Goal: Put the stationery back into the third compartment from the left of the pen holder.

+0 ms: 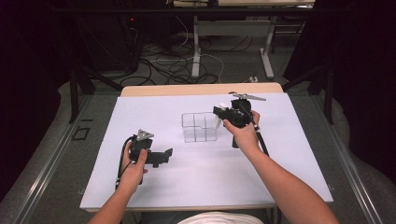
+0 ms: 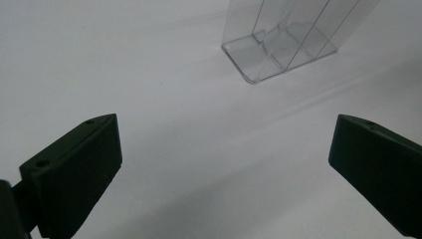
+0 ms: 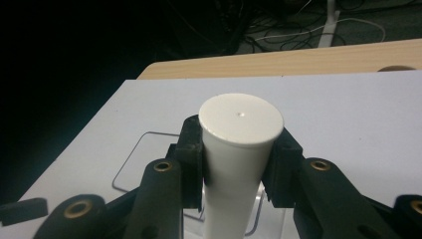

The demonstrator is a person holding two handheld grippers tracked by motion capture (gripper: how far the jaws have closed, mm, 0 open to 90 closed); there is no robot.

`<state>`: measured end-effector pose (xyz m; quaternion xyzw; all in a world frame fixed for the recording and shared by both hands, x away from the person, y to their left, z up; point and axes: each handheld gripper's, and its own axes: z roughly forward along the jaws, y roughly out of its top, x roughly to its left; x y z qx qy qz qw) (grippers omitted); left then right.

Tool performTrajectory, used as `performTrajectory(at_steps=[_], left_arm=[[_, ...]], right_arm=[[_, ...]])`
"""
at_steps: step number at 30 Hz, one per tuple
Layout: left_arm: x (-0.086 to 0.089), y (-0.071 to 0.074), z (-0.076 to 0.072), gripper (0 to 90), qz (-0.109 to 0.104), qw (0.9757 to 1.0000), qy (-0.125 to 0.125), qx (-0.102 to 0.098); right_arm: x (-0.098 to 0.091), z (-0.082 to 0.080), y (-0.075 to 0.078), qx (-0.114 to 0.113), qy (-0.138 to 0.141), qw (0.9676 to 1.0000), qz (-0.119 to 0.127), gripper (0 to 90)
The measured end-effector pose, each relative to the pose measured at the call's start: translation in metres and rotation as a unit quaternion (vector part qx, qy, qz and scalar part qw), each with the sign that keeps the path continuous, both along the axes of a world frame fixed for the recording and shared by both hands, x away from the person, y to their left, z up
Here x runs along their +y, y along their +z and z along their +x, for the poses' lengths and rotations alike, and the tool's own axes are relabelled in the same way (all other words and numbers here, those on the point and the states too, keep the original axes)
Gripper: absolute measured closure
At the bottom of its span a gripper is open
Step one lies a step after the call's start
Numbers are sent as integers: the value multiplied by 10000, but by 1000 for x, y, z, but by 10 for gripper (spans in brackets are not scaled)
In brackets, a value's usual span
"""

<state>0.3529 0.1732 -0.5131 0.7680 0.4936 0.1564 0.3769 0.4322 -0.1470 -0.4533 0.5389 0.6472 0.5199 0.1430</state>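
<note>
right gripper (image 3: 241, 167): your jaws are clamped on a white cylinder (image 3: 240, 149), one pad on each side just under its flat top. it stands upright in the grip, and in the high view you've got it right at the right edge of the clear organizer.
left gripper (image 2: 224, 174): spread as wide as it goes, nothing between the jaws, just bare white sheet under them. in the high view it sits (image 1: 161, 156) low over the sheet, pointing right toward the organizer.
white cylinder: its lower end drops toward the organizer, but can't tell if it touches the box or the sheet.
clear organizer (image 1: 200, 127): see-through box with dividers, standing on the sheet about mid-table, between your two grippers. well apart from the left one, which looks straight at its base (image 2: 278, 55).
white sheet (image 1: 187, 177): covers most of the table top.
table (image 1: 201, 88): wooden edge shows along the far side.
beyond: dark floor with cables (image 1: 173, 65).
</note>
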Motion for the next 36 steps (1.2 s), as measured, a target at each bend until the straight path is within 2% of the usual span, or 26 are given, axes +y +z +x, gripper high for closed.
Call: performTrajectory(at_steps=[4, 6, 9, 10, 11, 12, 14, 17, 18, 21, 25, 36], left_arm=[[0, -2, 0, 4, 84, 10000, -46, 21], [-1, -3, 0, 4, 31, 10000, -3, 5], [1, -3, 0, 4, 79, 9999, -55, 59], [0, -5, 0, 4, 14, 10000, -10, 64], [0, -5, 0, 4, 35, 10000, -17, 44], [0, -6, 0, 4, 31, 10000, -11, 48], [0, -6, 0, 4, 49, 10000, -5, 49], [-1, -6, 0, 4, 57, 10000, 10, 62], [0, -6, 1, 4, 123, 9999, -29, 51], [-1, -8, 1, 4, 63, 10000, -3, 45], [-1, -8, 1, 4, 107, 9999, -33, 50], [-1, -8, 1, 4, 118, 9999, -54, 83]], right_arm=[[3, 5, -4, -34, -82, 9999, -51, 659], [4, 7, -6, -40, -110, 9999, -67, 659], [7, 9, -8, -46, -159, 9998, -56, 659], [7, 10, -9, -100, -164, 9998, -97, 658], [9, 10, -10, -42, -170, 9998, -88, 659], [10, 11, -11, -104, -190, 9997, -118, 659], [12, 12, -13, -71, -196, 9997, -147, 658], [14, 14, -16, -84, -188, 9995, -241, 659], [16, 14, -16, -105, -197, 9994, -256, 659], [19, 15, -19, -132, -191, 9990, -386, 658], [22, 17, -23, -130, -193, 9984, -524, 658], [29, 18, -31, -97, -154, 9971, -739, 658]])
